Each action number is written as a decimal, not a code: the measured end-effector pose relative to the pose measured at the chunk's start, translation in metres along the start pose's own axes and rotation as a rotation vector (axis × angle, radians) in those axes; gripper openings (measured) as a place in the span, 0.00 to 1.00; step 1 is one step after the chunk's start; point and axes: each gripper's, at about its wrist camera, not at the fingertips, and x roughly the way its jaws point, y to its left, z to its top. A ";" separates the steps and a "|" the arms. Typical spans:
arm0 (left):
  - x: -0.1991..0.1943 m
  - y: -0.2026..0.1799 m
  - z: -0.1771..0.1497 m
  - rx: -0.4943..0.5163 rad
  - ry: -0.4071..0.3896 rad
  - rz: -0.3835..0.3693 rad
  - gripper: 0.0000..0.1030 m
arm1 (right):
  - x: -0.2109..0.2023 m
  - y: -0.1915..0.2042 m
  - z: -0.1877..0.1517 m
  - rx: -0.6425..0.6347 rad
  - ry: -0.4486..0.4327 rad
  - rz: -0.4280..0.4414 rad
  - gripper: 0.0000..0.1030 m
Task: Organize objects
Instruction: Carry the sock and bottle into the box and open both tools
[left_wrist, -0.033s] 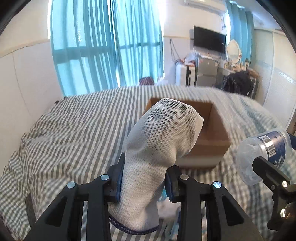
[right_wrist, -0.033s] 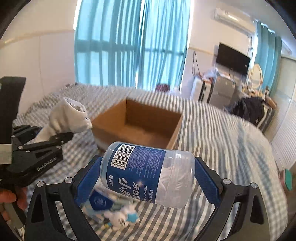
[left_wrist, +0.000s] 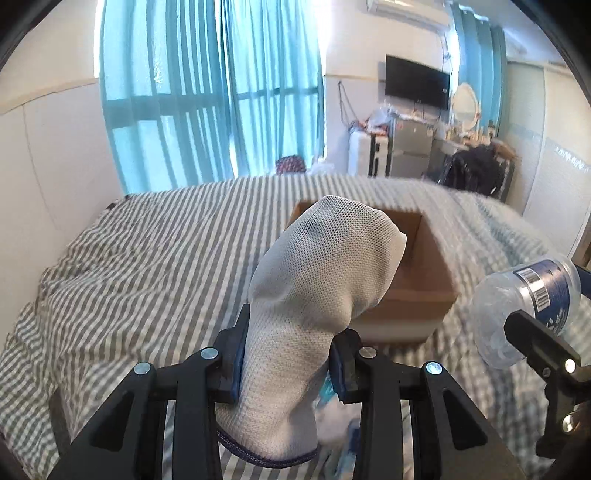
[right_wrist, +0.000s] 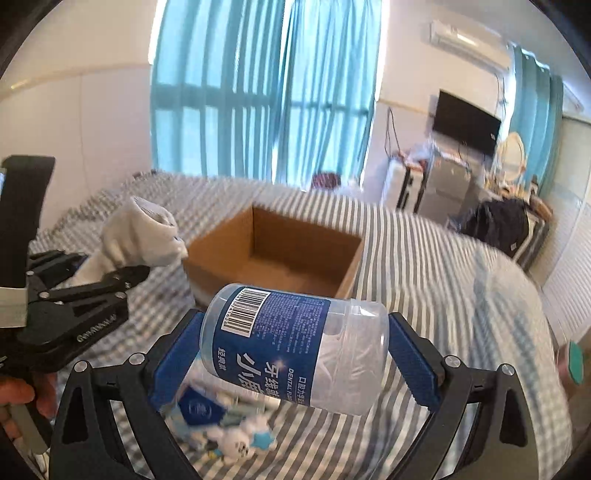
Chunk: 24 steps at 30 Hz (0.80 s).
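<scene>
Cardboard box, brown, open-topped, square (right_wrist: 273, 251), sits on grey-and-white striped bed cover (left_wrist: 147, 266). Left gripper (left_wrist: 286, 363) jaws clamped on white mesh-knit sock (left_wrist: 314, 295), held upright before box. Right gripper (right_wrist: 295, 358) jaws pinching clear plastic cylindrical dental-floss jar, blue label (right_wrist: 291, 345), lying sideways. Small blue-white packets (right_wrist: 229, 424) on cover beneath jar.

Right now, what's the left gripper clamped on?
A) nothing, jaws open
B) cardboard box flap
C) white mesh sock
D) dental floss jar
C: the left gripper pinches the white mesh sock between its pads; the dental floss jar sits in the right gripper.
</scene>
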 end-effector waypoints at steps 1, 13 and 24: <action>0.003 0.001 0.010 -0.009 -0.005 -0.011 0.35 | -0.001 -0.003 0.010 -0.005 -0.017 0.004 0.94; 0.090 -0.007 0.086 0.013 0.029 -0.052 0.35 | 0.084 -0.047 0.111 0.024 -0.061 0.062 0.94; 0.165 -0.025 0.054 0.068 0.128 -0.083 0.35 | 0.191 -0.061 0.081 0.075 0.090 0.077 0.94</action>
